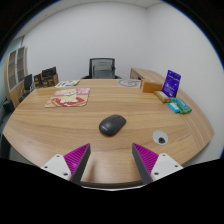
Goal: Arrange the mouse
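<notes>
Mouse (112,124), dark grey, sits on wooden worktop (60,130) just ahead of the fingers (77,158), w/ clear gap, roughly centred btwn them. Fingers spread wide, holding nothing. Office chair (102,68) at far side; blue box (179,105) off to the right.

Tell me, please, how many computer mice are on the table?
1. The mouse lies on the wooden table, just ahead of the open tool and roughly in line with the gap between its fingers. Others could be hidden behind the clutter further back.

Wooden table (60,125), black office chair (102,67) beyond — papers (68,97), purple sign (171,83)
</notes>
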Motion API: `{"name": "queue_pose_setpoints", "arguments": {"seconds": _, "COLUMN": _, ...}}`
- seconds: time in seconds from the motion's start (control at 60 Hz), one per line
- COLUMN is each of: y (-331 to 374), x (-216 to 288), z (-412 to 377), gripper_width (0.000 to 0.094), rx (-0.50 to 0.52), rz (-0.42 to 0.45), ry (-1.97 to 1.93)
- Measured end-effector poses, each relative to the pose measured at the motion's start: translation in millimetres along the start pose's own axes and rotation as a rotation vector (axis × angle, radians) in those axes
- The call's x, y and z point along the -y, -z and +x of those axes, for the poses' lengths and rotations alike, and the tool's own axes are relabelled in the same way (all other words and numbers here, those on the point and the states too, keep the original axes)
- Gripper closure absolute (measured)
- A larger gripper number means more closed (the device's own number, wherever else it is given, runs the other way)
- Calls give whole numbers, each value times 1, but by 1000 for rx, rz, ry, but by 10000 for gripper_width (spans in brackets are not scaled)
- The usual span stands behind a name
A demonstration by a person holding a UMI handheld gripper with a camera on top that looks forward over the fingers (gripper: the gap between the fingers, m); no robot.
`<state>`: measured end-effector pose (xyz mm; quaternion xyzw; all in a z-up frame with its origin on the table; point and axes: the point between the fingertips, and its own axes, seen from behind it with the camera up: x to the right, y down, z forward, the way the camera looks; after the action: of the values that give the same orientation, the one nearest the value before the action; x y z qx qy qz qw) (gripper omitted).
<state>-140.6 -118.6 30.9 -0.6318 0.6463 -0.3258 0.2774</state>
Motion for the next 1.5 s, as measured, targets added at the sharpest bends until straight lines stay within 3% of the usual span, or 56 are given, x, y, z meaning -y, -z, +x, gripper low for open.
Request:
{"name": "queue_pose_setpoints", "arguments": {"seconds": 1.083, "y": -152, "x": 65, "z": -24, "gripper_width": 66, "rx": 62, "rz": -17, "ry": -6}}
{"name": "queue_pose_setpoints", "arguments": {"seconds": 1.25, "y": -158, "x": 68, "z": -30, "gripper_width": 143, "rx": 75, "rz": -13, "ry": 4}}
{"name": "queue_pose_setpoints", "arguments": {"seconds": 1.5, "y": -157, "x": 66, "z": -27, "gripper_width": 330, "rx": 61, "rz": -10, "ry": -1}}
